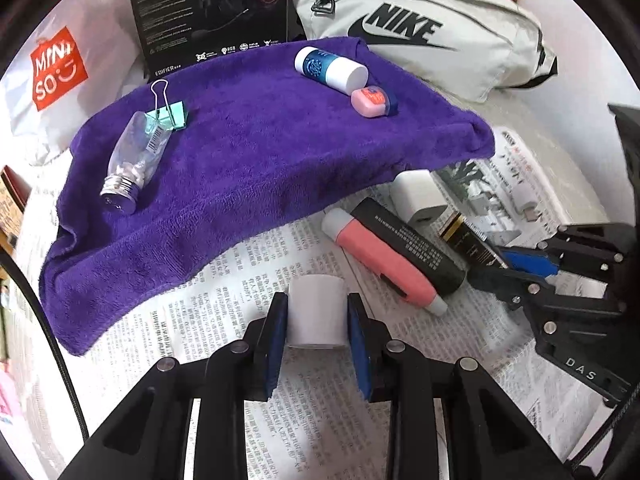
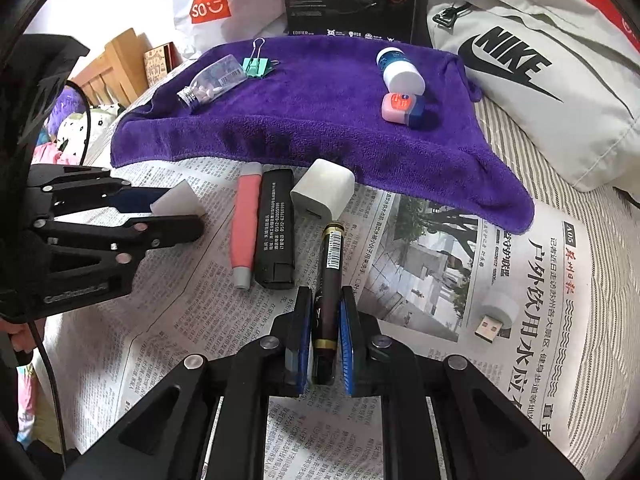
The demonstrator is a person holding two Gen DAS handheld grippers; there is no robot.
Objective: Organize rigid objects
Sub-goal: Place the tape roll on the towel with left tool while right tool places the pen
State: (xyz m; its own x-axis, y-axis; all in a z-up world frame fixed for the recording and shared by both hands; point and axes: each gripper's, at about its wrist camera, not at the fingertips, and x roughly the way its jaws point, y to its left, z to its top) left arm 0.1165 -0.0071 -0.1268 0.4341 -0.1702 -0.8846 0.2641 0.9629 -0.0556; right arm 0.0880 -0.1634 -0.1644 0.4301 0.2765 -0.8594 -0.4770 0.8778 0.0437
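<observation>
**Q:** Left wrist view: what is held, and why there?

**A:** The left gripper (image 1: 317, 312) pinches a small white block (image 1: 316, 310) between both pads, low over the newspaper (image 1: 224, 296), probably to carry it to the purple towel (image 1: 248, 152), where a pill bottle (image 1: 134, 162) and binder clip (image 1: 168, 114) already lie.

**Q:** And the right?

**A:** The right gripper (image 2: 325, 332) clamps a dark pen-like tube (image 2: 327, 300) (its label is too small to read) lengthwise, beside the white charger (image 2: 322, 192), black bar (image 2: 275, 228) and pink tube (image 2: 245, 224), which wait on the paper.
</observation>
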